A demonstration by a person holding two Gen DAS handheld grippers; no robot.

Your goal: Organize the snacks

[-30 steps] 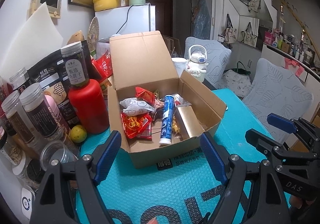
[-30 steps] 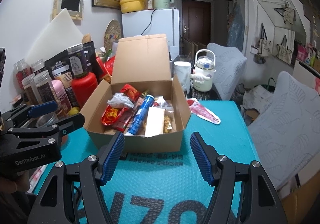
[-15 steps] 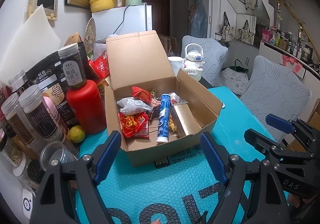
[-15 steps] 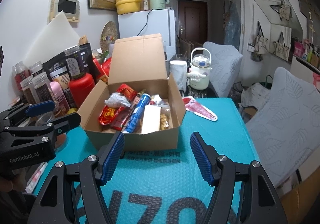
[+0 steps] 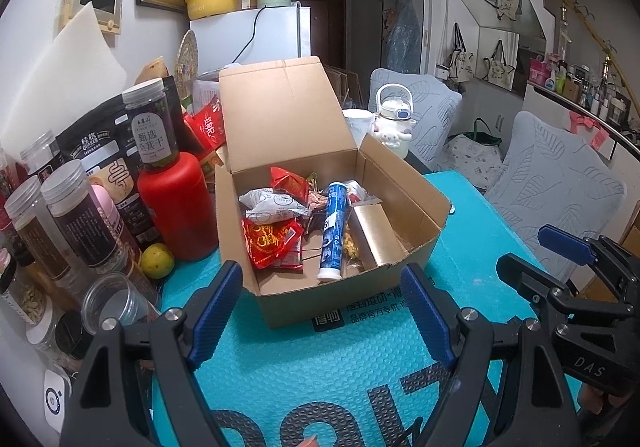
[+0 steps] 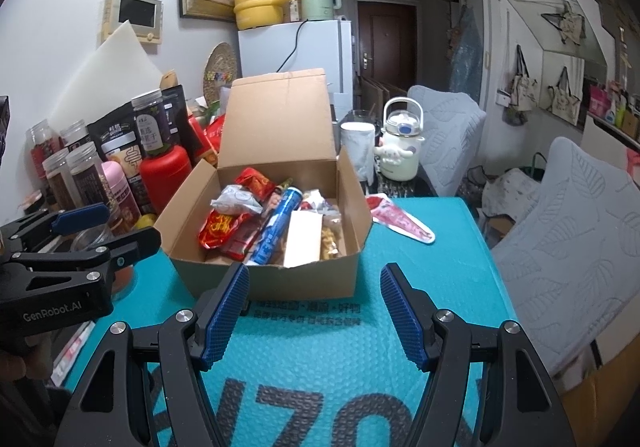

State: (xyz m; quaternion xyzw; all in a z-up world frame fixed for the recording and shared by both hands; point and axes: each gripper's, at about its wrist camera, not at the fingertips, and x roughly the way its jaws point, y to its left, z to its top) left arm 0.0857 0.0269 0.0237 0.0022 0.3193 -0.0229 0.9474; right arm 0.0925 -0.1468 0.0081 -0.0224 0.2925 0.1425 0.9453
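Open brown cardboard box (image 5: 344, 287) of snacks stands on the teal bubble-wrap-covered tabletop (image 6: 420, 287), lid flap upright at its far edge. Left gripper (image 5: 320, 311) and right gripper (image 6: 314, 307), both with jaws spread apart and empty, hover just before its near wall. Red plastic bottle (image 5: 176, 207) and clear lidded jars (image 5: 76, 215) crowd its left side. Right of it lies a red-and-white snack packet (image 6: 400, 223) on otherwise bare teal surface.

Open cardboard box (image 5: 344, 289) at frame centre, lid upright, holding red snack packets (image 5: 274, 243), white packet (image 5: 272, 205), blue tube (image 5: 333, 233) lying lengthwise, gold box (image 5: 376, 233).
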